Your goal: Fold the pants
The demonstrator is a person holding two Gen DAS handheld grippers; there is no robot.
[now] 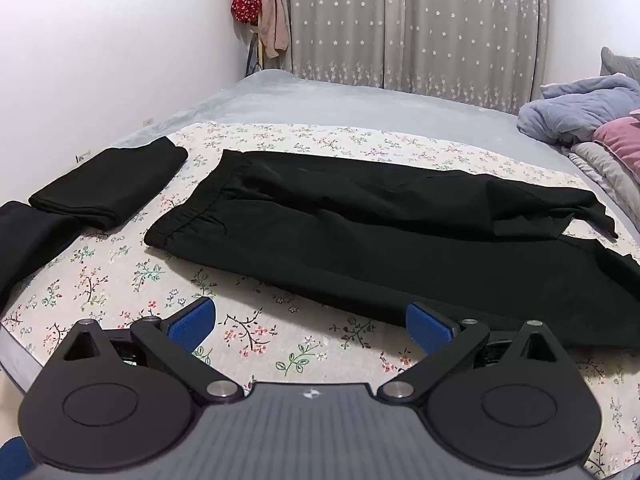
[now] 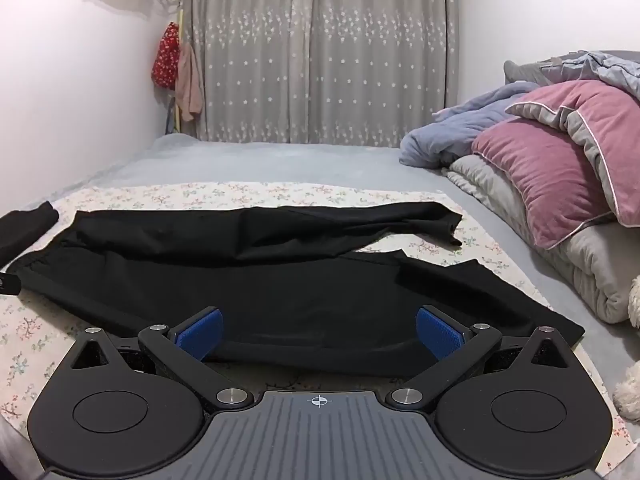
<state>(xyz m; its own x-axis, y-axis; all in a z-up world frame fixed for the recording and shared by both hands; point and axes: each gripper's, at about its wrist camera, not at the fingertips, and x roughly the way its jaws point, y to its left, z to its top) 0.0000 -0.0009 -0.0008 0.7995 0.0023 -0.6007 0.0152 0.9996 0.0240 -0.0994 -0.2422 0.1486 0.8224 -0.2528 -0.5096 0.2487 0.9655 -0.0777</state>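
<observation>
Black pants (image 1: 360, 232) lie flat on a floral cloth (image 1: 120, 280), waistband to the left, both legs running right and split apart at the cuffs. They also show in the right wrist view (image 2: 280, 280). My left gripper (image 1: 312, 324) is open and empty, hovering above the cloth just short of the pants' near edge. My right gripper (image 2: 320, 330) is open and empty over the near leg, its blue pads (image 2: 200, 332) on either side of the fabric's near edge.
Two folded black garments (image 1: 108, 188) lie at the left of the cloth. Blue and pink bedding (image 2: 560, 160) is piled at the right on the grey bed (image 2: 280, 164). A curtain (image 2: 320, 60) hangs behind. A white fluffy thing (image 2: 630, 392) sits at the right edge.
</observation>
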